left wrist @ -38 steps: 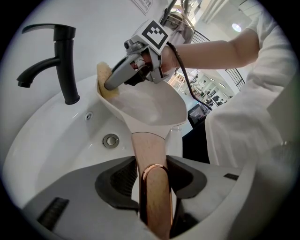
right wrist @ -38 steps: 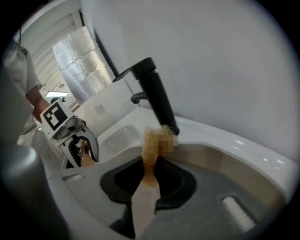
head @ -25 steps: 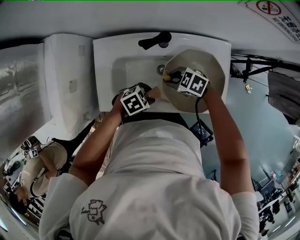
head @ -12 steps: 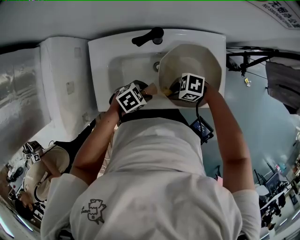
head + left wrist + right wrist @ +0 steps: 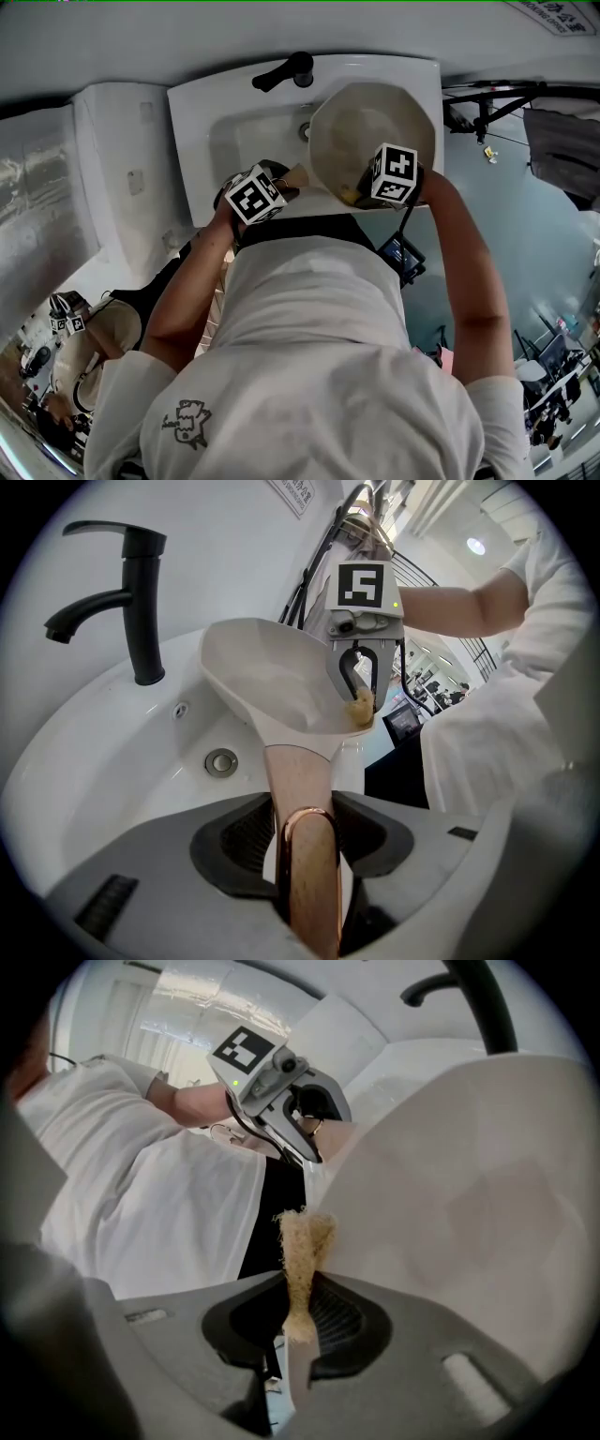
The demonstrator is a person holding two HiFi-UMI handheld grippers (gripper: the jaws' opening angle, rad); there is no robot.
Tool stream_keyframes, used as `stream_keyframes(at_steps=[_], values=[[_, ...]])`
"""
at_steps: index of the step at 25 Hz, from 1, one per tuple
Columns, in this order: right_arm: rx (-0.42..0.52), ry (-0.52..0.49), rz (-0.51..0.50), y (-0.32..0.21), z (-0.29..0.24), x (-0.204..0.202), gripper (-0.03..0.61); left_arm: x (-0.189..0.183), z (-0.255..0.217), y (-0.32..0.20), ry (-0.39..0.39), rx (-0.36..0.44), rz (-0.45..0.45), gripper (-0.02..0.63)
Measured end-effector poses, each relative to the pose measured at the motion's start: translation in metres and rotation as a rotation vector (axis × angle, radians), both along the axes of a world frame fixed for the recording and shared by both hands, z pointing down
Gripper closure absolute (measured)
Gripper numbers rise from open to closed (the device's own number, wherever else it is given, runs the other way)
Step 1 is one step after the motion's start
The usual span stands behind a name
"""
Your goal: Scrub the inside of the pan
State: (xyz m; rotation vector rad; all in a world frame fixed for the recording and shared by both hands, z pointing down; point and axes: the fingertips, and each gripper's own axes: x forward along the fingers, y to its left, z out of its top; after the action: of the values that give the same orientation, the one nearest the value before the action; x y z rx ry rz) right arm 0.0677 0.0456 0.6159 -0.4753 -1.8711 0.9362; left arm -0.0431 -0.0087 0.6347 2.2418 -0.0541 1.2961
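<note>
A cream pan (image 5: 371, 129) is held tilted over the white sink (image 5: 202, 141). Its wooden handle (image 5: 298, 789), tipped with a copper ring, lies between the jaws of my left gripper (image 5: 305, 829), which is shut on it. My right gripper (image 5: 298, 1314) is shut on a tan scrub pad (image 5: 302, 1251). The pad touches the pan's inner wall (image 5: 469, 1204) by the near rim. In the left gripper view the right gripper (image 5: 362, 679) presses the pad (image 5: 362, 705) against the rim.
A black faucet (image 5: 117, 588) stands at the back of the sink, with the drain (image 5: 221, 761) below the pan. A white counter (image 5: 117, 169) lies left of the sink. The person's white shirt (image 5: 309, 356) fills the near side.
The right gripper has drawn the scrub pad from the pan's left inner wall toward the near rim. The left gripper still holds the handle; the pan has shifted slightly.
</note>
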Motion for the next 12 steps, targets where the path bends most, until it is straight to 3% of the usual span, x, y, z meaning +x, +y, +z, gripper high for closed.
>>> stream_keyframes(at_steps=[7,12], values=[[-0.071,0.265,-0.023,0.002,0.016,0.068,0.522,-0.001,-0.002,0.001,-0.007,-0.015,-0.002,0.433],[-0.067,0.359,-0.017,-0.007,0.012,0.088,0.523,-0.001,-0.003,0.001,-0.01,-0.019,-0.008,0.433]])
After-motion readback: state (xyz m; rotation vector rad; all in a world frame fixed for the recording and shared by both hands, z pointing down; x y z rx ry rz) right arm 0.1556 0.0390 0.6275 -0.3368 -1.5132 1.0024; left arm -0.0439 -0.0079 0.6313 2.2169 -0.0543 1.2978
